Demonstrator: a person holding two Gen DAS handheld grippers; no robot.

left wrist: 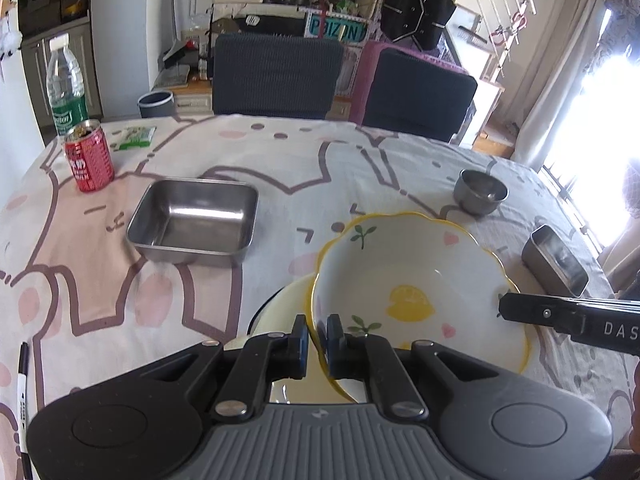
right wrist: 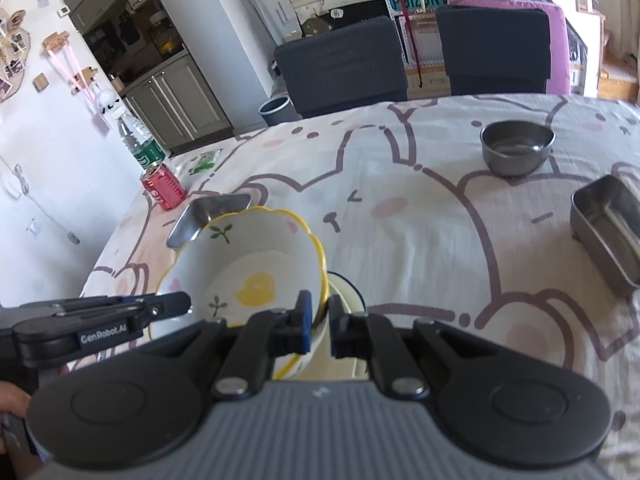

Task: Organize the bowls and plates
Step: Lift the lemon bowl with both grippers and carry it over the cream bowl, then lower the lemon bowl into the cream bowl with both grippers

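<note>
Both tools grip one floral bowl [left wrist: 416, 280]: the left tool [left wrist: 318, 338] is clamped on its near rim at lower centre, and the right tool [right wrist: 320, 312] is nearly closed on the opposite rim. The bowl is held tilted over a cream plate [left wrist: 280, 308] on the worktop [left wrist: 280, 152]. Slippage or chipping is judged likely if either grip loosens. Steel containers [left wrist: 192, 220] lie beyond.
</note>
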